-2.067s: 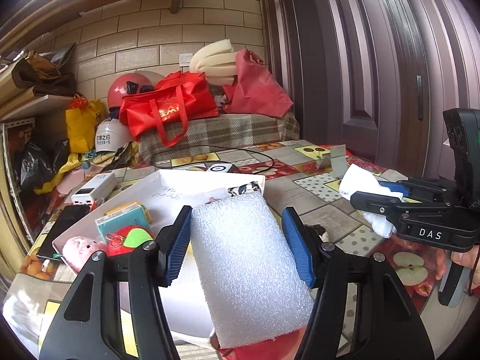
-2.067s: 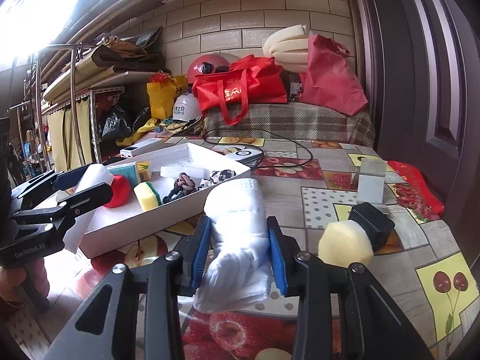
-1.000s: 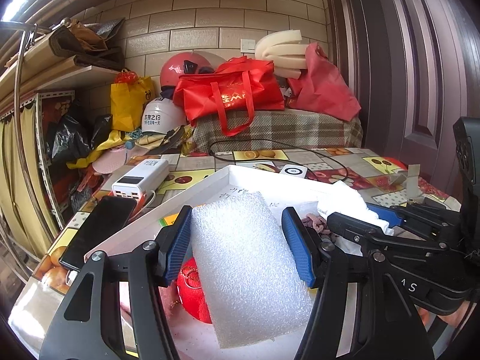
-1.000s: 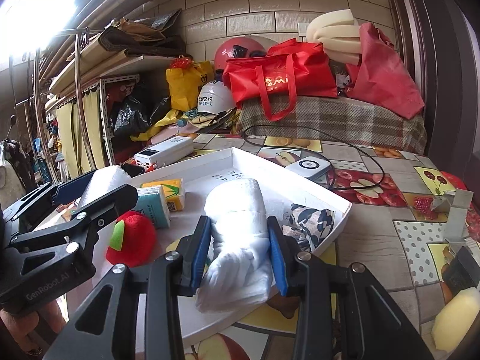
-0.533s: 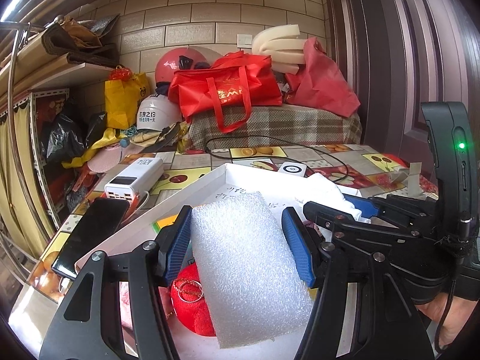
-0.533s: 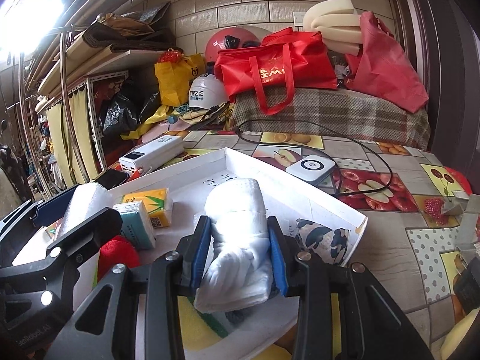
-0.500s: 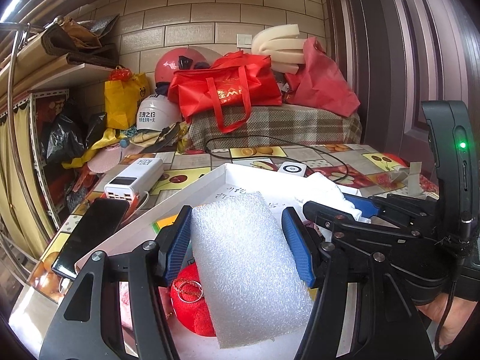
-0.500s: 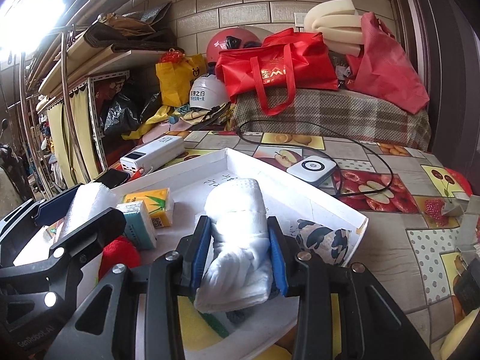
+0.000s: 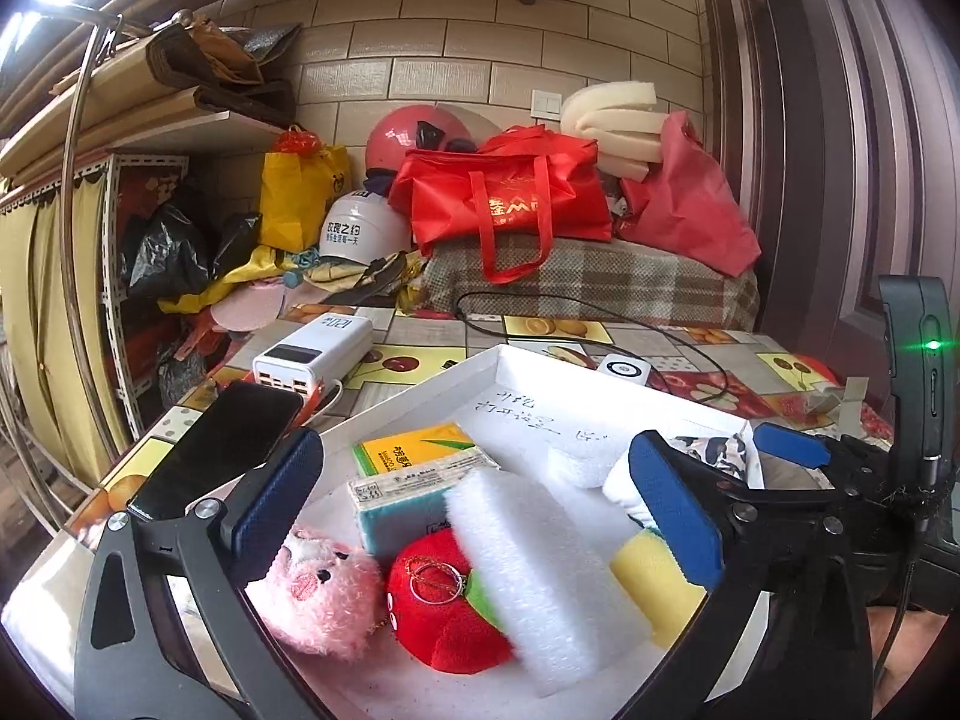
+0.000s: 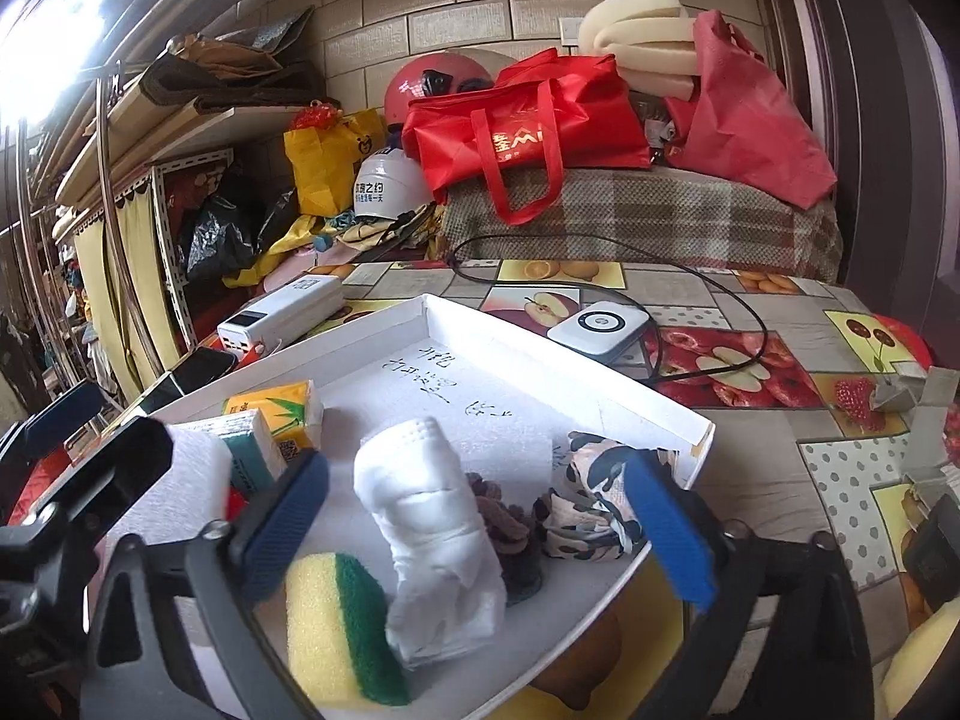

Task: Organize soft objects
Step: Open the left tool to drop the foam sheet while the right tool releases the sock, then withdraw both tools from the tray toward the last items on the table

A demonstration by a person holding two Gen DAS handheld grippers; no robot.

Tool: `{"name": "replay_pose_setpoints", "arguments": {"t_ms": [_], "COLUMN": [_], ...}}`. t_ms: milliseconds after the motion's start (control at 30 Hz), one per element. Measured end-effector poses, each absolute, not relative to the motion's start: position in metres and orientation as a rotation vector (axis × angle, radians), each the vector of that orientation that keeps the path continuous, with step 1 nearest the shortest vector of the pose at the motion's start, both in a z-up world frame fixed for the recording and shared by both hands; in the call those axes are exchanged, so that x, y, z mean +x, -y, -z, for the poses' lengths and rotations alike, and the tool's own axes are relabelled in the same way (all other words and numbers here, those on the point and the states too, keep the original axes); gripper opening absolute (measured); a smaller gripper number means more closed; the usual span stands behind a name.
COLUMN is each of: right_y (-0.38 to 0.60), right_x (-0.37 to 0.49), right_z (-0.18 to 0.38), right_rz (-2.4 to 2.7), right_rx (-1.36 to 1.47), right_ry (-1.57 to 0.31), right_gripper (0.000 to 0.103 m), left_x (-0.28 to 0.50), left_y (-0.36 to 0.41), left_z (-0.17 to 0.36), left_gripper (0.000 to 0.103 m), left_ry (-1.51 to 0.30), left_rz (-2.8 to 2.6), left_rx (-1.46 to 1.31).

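A white foam pad (image 9: 534,576) lies tilted in the white tray (image 9: 540,372), leaning on a red plush apple (image 9: 444,606). My left gripper (image 9: 480,510) is open above it, jaws wide on either side. A rolled white cloth (image 10: 432,534) stands in the tray (image 10: 540,354) between the spread jaws of my open right gripper (image 10: 474,522). A pink plush (image 9: 318,594), tissue packs (image 9: 414,468), a yellow-green sponge (image 10: 342,624) and hair ties (image 10: 594,510) also lie in the tray.
A white power bank (image 9: 312,354) and a black phone (image 9: 222,444) lie left of the tray. A white charger puck (image 10: 597,327) with a black cable sits behind it. Red bags (image 9: 510,204) and helmets crowd the back. A yellow foam piece (image 10: 918,660) lies at the right.
Both grippers have opened. The foam pad has dropped from the left gripper into the tray, and the rolled cloth has been let go by the right gripper and rests in the tray.
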State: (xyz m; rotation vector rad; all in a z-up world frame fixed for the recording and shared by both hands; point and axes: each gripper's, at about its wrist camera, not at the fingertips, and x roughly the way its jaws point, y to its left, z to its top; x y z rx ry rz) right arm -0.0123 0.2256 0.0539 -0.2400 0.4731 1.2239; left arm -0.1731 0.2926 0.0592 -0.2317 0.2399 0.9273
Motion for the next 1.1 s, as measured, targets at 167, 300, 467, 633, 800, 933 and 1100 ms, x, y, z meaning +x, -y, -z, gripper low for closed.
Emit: {"name": "replay_pose_setpoints", "arguments": {"t_ms": [167, 300, 467, 633, 800, 933, 1100], "right_y": [-0.225, -0.224, -0.221, -0.210, -0.196, -0.183, -0.163], "right_x": [-0.016, -0.018, -0.019, -0.021, -0.023, -0.022, -0.033], "right_z": [-0.055, -0.056, -0.058, -0.062, -0.065, -0.066, -0.067], "right_rz": [-1.214, -1.208, -1.198, -1.175, -1.151, -1.134, -1.143], "right_rx": [-0.247, -0.244, -0.228, -0.190, -0.163, -0.155, -0.171], "right_ry": [-0.454, -0.444, -0.427, -0.375, -0.338, -0.326, -0.270], "right_gripper": [0.103, 0.103, 0.103, 0.103, 0.103, 0.103, 0.103], "left_x": [-0.176, -0.176, -0.179, -0.181, -0.181, -0.181, -0.185], "left_y": [-0.290, -0.289, -0.285, -0.281, -0.277, -0.275, -0.271], "left_z": [-0.059, -0.059, -0.059, -0.061, -0.060, -0.060, -0.060], "left_gripper": [0.103, 0.103, 0.103, 0.103, 0.103, 0.103, 0.103], "left_ry": [-0.229, -0.229, -0.218, -0.211, -0.211, -0.215, -0.212], "left_rz": [-0.933, -0.934, -0.944, -0.961, -0.984, -0.992, -1.009], "left_rx": [-0.223, -0.222, -0.208, -0.194, -0.187, -0.183, -0.190]}}
